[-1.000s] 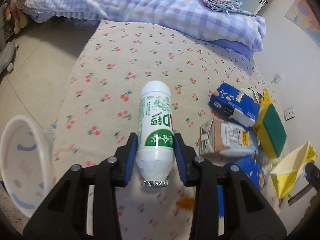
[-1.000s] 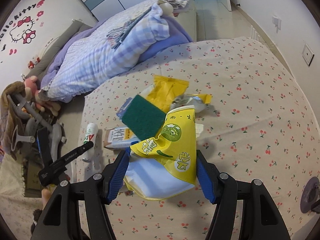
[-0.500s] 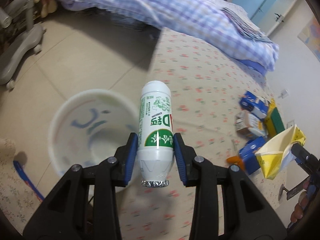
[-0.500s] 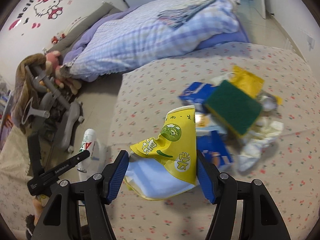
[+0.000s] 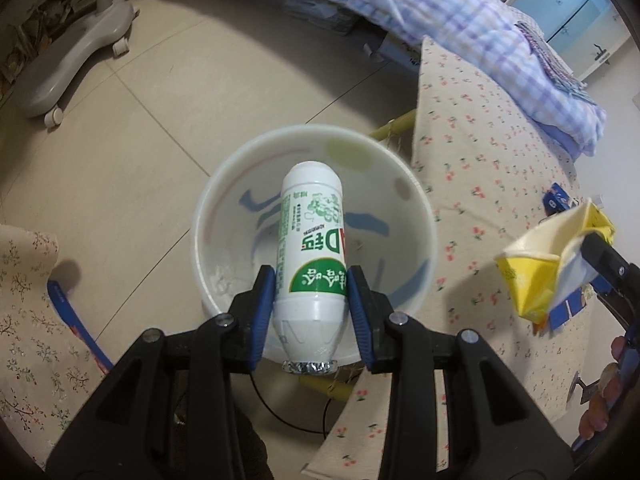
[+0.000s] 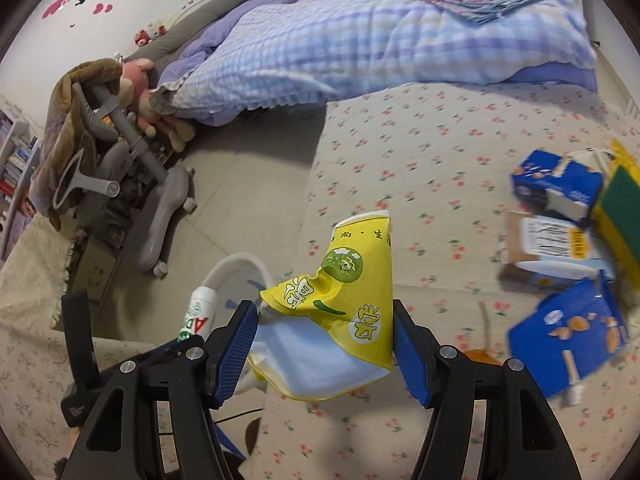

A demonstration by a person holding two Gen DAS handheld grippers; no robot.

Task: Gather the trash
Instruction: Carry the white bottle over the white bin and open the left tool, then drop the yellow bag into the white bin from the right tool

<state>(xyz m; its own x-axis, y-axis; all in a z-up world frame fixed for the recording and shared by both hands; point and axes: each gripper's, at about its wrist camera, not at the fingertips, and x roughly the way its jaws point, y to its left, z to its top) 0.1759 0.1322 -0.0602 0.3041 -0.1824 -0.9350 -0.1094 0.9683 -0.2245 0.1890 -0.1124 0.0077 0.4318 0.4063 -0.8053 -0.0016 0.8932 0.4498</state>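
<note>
Left wrist view: white bottle (image 5: 312,256), clamped by the left gripper (image 5: 311,292), hangs over the white bin (image 5: 224,184) on the floor, while the right gripper (image 6: 325,338) grasps a crumpled yellow cup (image 6: 348,292) above the cherry-print cloth (image 6: 420,168).

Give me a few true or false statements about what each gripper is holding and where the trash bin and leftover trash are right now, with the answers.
1. The left gripper is shut on a white bottle. True.
2. The bottle already lies at the bottom of the bin. False: it is held above the bin's opening, clamped between the fingers.
3. The right gripper holds a yellow carton. True.
4. The bin stands on the bed. False: it stands on the tiled floor beside the cherry-print cover.
5. No trash is left on the cover. False: blue boxes and a green sponge lie there.
</note>
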